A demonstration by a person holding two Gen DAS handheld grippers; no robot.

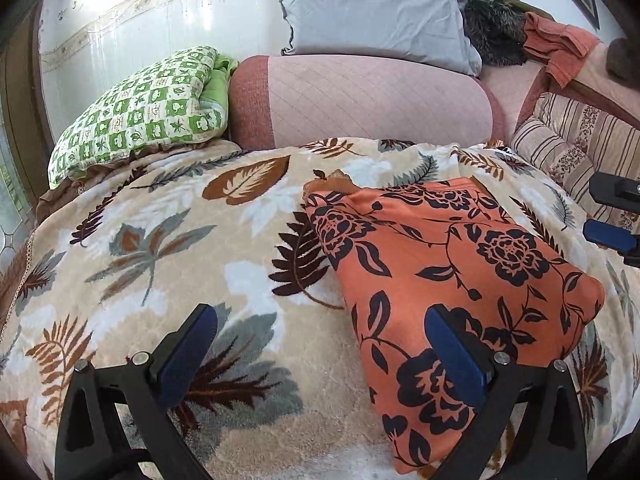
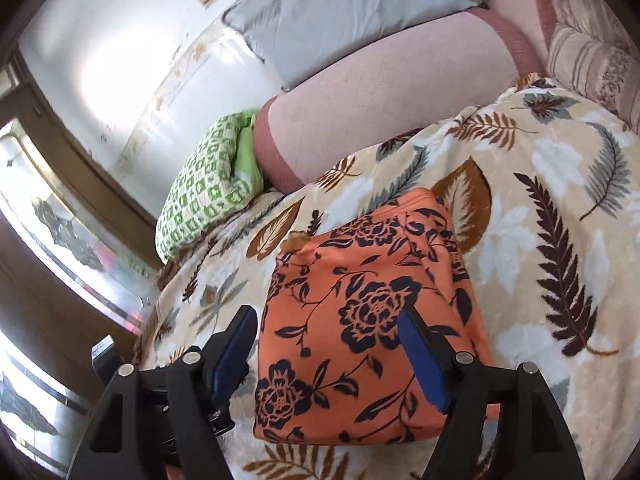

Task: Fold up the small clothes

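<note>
An orange garment with a dark floral print (image 1: 448,264) lies folded into a rough rectangle on the leaf-patterned blanket (image 1: 168,248). My left gripper (image 1: 324,320) is open and empty, hovering over the garment's near left edge. The garment also shows in the right wrist view (image 2: 360,320). My right gripper (image 2: 326,320) is open and empty, just above the garment's near edge. The right gripper's fingers (image 1: 608,236) show at the right edge of the left wrist view.
The blanket (image 2: 540,208) covers a bed. At the far end lie a pink bolster (image 1: 360,100), a green checked pillow (image 1: 144,108), a grey pillow (image 1: 372,8), a striped cushion (image 1: 568,148) and an orange cloth (image 1: 560,44). A window (image 2: 60,240) is at left.
</note>
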